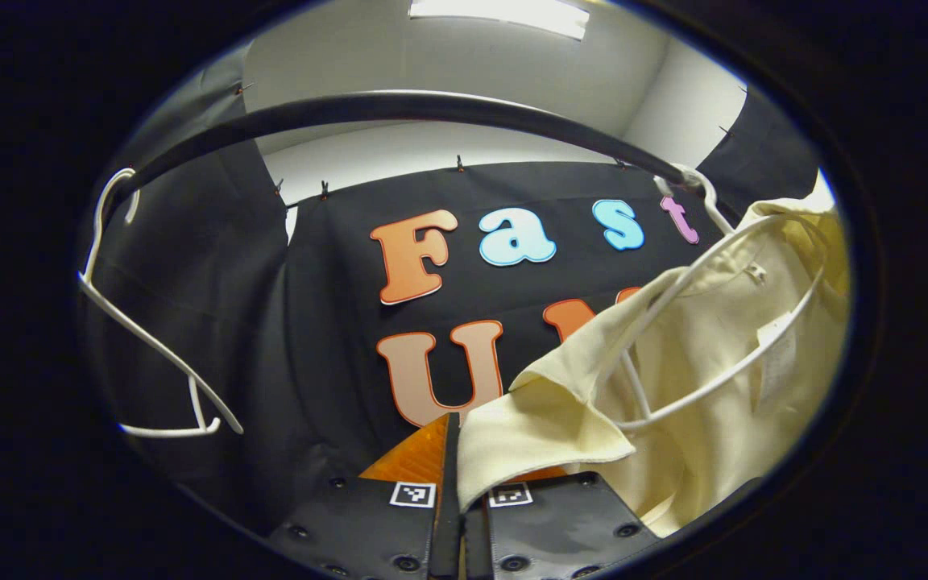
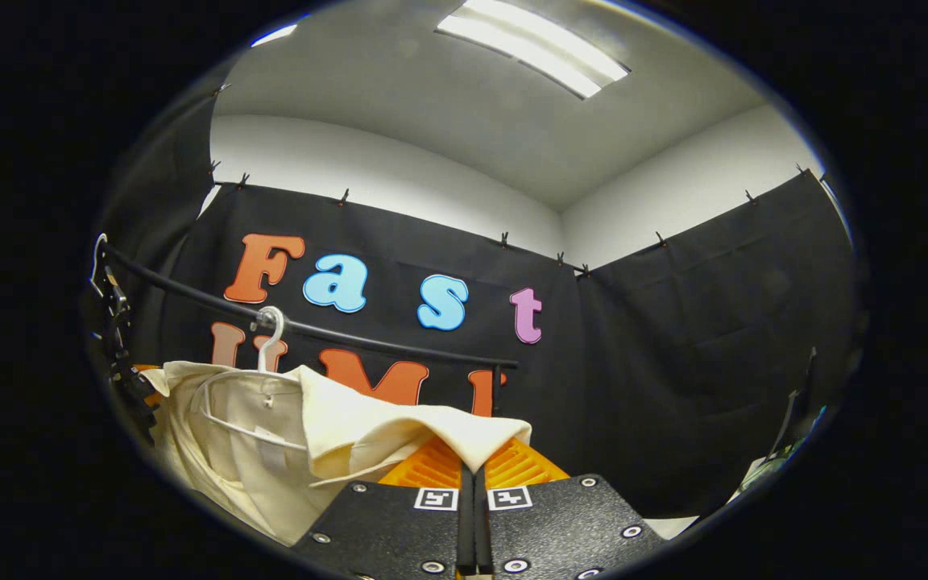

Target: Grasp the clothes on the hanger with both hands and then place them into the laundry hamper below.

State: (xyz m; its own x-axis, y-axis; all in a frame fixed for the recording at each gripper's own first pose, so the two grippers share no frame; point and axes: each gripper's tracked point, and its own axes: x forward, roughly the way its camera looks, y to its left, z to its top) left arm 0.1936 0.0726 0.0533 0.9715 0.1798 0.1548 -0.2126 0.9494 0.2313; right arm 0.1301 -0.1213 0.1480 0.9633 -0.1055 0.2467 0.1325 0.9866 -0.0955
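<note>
A cream shirt (image 1: 706, 387) hangs on a white hanger (image 1: 722, 322) hooked over the black rail (image 1: 399, 105) at the right of the left gripper view. Its near shoulder drapes down into my left gripper (image 1: 461, 479), which is shut on that fabric. In the right gripper view the same shirt (image 2: 271, 435) sits low at the left, its hanger hook (image 2: 272, 326) still over the rail (image 2: 367, 342). The other shoulder stretches toward my right gripper (image 2: 472, 471), which is shut on the cloth's edge.
An empty white hanger (image 1: 150, 338) hangs on the rail at the left of the left gripper view. A dark jointed object (image 2: 122, 354) stands by the rail's left end. The booth's black cloth walls close in behind and to the right.
</note>
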